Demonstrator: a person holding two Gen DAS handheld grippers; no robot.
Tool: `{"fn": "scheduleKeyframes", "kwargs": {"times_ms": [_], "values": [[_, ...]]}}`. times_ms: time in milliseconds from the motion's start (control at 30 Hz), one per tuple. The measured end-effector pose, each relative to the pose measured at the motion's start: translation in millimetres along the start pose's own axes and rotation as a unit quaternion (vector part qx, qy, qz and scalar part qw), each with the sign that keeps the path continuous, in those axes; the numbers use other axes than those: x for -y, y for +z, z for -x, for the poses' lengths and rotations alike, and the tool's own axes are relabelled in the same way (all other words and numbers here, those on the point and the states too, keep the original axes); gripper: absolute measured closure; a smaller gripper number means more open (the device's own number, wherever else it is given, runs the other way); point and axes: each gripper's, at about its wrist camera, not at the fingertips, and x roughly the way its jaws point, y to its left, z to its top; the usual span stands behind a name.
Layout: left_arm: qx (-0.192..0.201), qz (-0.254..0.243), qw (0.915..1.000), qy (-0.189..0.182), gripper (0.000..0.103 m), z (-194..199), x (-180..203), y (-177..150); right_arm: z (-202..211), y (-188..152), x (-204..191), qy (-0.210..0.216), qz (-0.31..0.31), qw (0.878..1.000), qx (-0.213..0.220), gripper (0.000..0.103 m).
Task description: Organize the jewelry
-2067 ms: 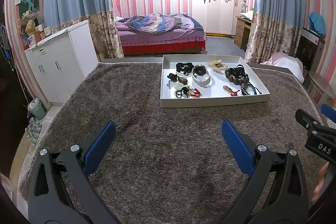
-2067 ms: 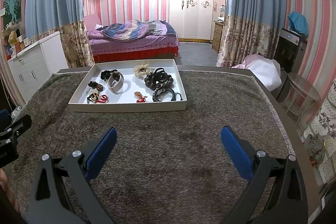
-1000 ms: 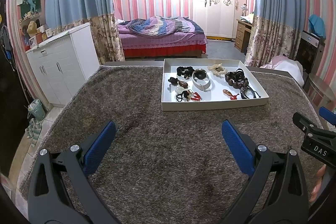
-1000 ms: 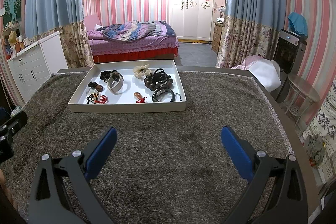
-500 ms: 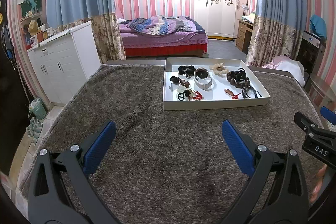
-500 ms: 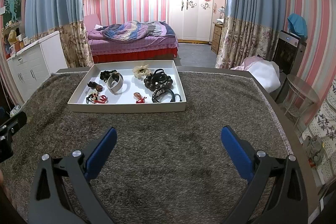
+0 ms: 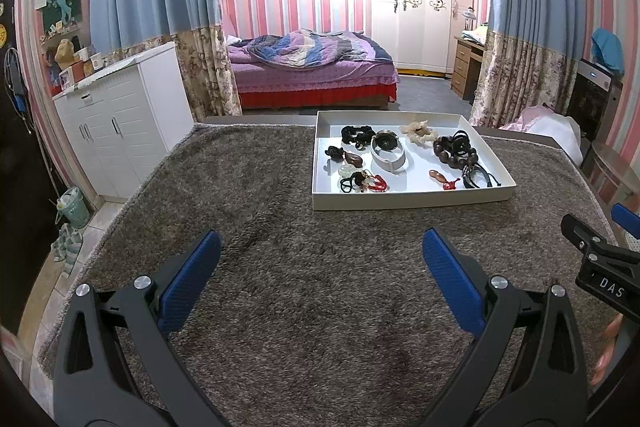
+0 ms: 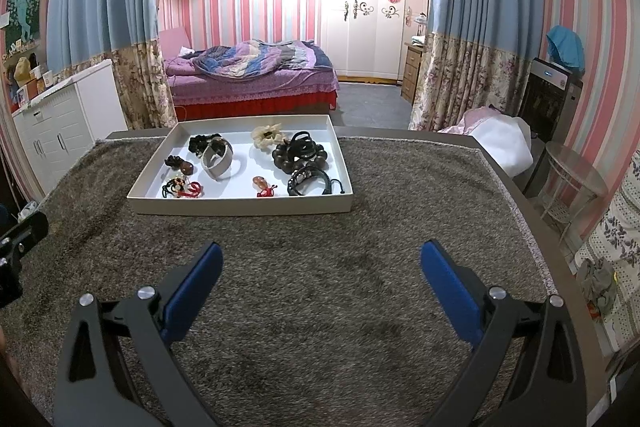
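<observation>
Shaggy grey-brown carpeted table (image 7: 280,227) bears white tray (image 7: 412,198).

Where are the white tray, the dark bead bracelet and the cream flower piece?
white tray (image 8: 240,205), right wrist view, near outer wall.
dark bead bracelet (image 8: 282,163), right wrist view, beads on its left side.
cream flower piece (image 7: 418,131), left wrist view, its middle.

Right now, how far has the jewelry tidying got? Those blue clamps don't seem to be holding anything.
It looks barely begun. Done: nothing that shows; the pieces, such as the wooden bead bracelet and the grey bangle, lie mixed in the white tray. In hand: nothing; the left gripper and the right gripper are open and empty above the grey carpet. Left: all the sorting.
</observation>
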Motion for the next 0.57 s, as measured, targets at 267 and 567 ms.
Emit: {"fn": "scheduleKeyframes", "kwargs": {"times_ms": [267,567], "values": [[0.002,-0.002,1.0000,0.004,0.003,1.3,0.6,0.4,-0.7,0.5,-0.9,-0.001,0.001,1.000,0.000,0.004],[0.003,-0.011,0.9999,0.007,0.003,3.5,4.6,0.6,0.1,0.6,-0.6,-0.001,0.001,1.000,0.000,0.004]]}}
